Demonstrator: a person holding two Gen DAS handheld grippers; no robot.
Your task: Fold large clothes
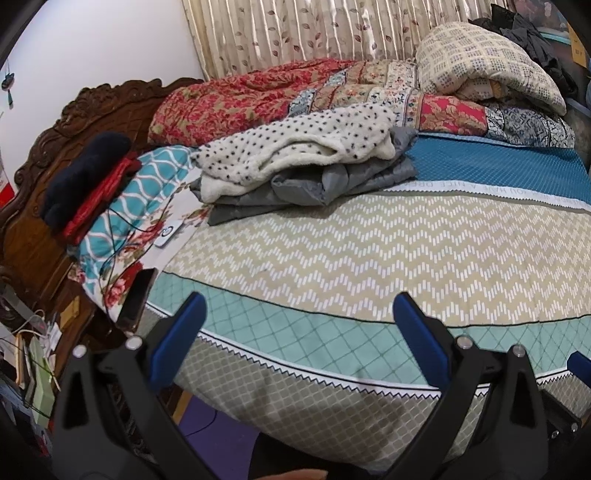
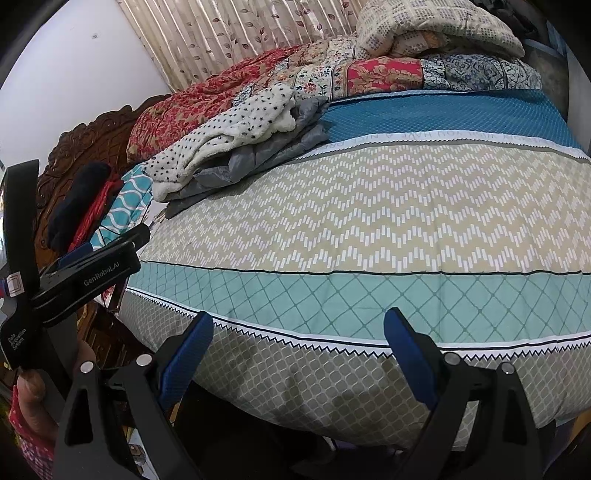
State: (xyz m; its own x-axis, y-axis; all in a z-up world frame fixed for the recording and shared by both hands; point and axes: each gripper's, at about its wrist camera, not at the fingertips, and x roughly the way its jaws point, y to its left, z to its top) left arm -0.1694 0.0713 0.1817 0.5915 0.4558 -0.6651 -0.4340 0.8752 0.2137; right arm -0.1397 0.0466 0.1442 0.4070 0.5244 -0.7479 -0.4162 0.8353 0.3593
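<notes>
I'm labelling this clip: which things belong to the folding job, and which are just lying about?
For the job: white black-dotted fleece garment; grey quilted jacket beneath it; left gripper and right gripper, jaws open.

Lying about: red floral quilt; cream checked blanket; teal lattice pillow.

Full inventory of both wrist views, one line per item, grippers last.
spotted fleece garment: 1, white with dark dots, on top of the grey jacket, left part of the bed
grey jacket: 1, grey, crumpled under the fleece
bedspread: 1, beige zigzag, teal and blue bands, covers the bed
floral quilt: 1, red patchwork, along the far side
checked duvet: 1, cream, bundled at far right
pillow: 1, teal-white lattice, by the headboard
dark and red folded items: 2, navy and red, on the pillow
headboard: 1, carved brown wood, left
curtain: 1, beige, leaf print, behind the bed
left gripper: open, empty, over the bed's near edge
right gripper: open, empty, beside it
</notes>
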